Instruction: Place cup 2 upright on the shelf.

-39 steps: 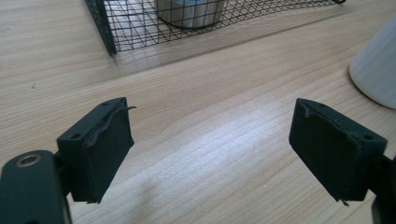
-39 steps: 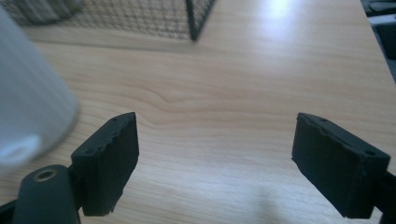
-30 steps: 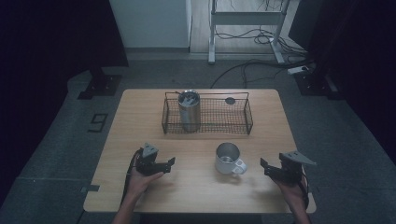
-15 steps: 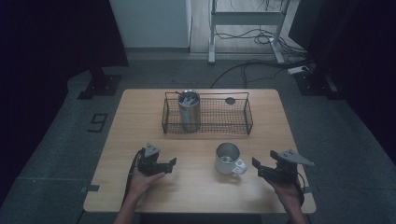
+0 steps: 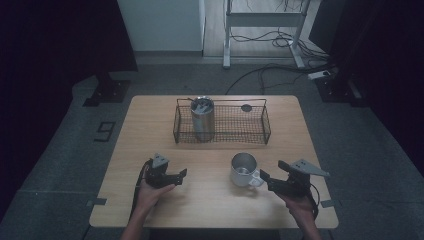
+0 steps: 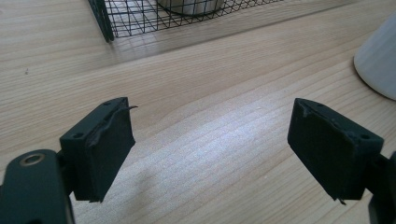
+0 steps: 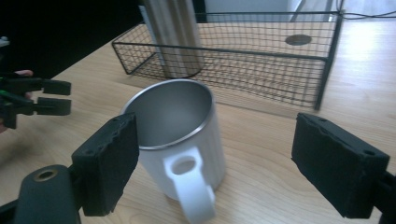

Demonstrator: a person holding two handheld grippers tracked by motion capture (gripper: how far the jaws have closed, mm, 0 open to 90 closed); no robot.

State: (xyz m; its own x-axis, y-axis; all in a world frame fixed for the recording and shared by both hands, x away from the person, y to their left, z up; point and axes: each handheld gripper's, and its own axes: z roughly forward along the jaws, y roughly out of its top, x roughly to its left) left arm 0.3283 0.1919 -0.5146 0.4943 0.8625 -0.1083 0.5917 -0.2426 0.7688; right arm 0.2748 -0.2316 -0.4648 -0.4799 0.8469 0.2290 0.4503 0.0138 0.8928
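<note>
White mug (image 5: 243,169) upright mid-table, handle just beside spread right tongs (image 5: 263,177).

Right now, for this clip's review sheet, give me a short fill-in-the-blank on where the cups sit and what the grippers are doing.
1. The steel tumbler stands inside the wire ____.
2. The white mug stands on the table with its ____ turned toward the right gripper.
3. The left gripper has its jaws ____, with only bare table between them.

Missing words: basket; handle; open
</note>
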